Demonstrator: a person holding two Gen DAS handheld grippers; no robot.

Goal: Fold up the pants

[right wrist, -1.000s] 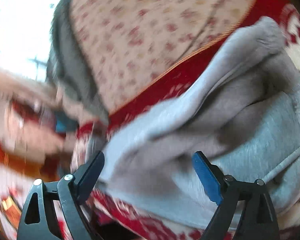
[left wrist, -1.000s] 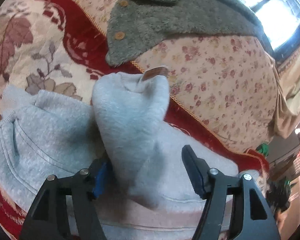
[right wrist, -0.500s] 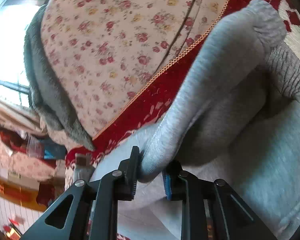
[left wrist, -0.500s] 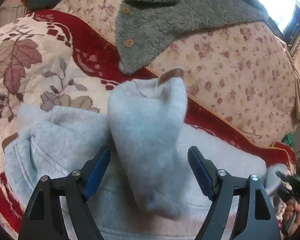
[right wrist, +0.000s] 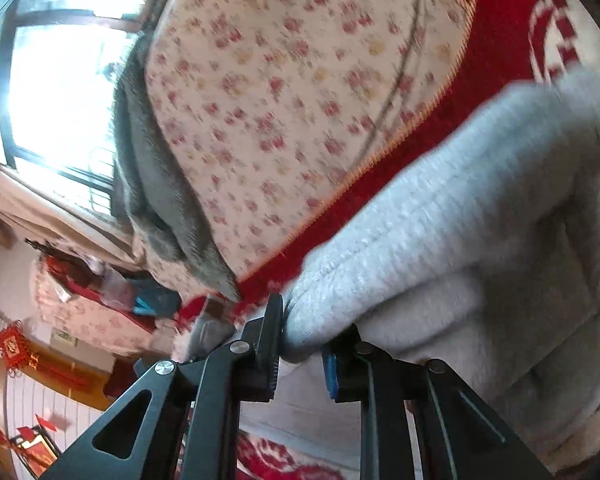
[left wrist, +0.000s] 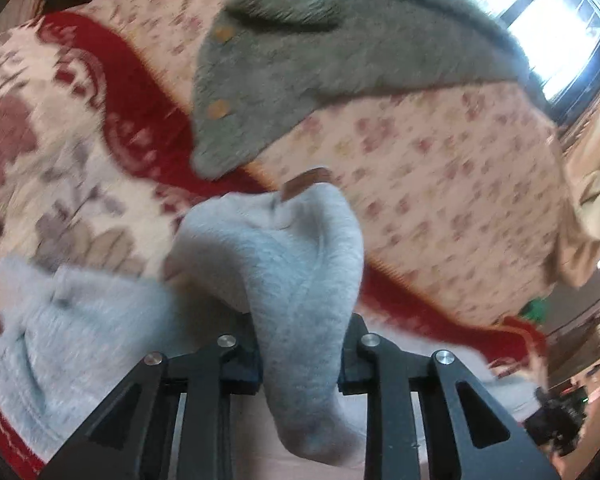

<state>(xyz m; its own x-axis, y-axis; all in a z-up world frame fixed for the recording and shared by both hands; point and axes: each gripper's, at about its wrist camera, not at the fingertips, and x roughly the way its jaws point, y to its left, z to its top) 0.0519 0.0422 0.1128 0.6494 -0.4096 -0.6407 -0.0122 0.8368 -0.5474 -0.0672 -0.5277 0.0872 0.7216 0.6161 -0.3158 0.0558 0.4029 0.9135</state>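
Observation:
Light grey fleece pants [left wrist: 284, 264] lie crumpled on a red and cream patterned cover [left wrist: 112, 80]. A raised fold of them, topped by a brown label [left wrist: 306, 182], stands between the pads of my left gripper [left wrist: 300, 360], whose jaws are closing and press on the cloth from both sides. In the right wrist view my right gripper [right wrist: 302, 354] is shut on a thick rolled edge of the pants [right wrist: 460, 240], which stretch up and away to the right. Both views are blurred by motion.
A grey fuzzy jacket [left wrist: 320, 64] with round buttons drapes over the floral sofa back [left wrist: 440, 184] behind the pants, and shows in the right wrist view too, jacket [right wrist: 156, 184]. A bright window [right wrist: 60, 80] and room clutter lie beyond the sofa.
The left jaws have gone from wide apart to pressed on the raised fold, and it has lifted. The right gripper closed on the pants edge a half second ago and still holds it.

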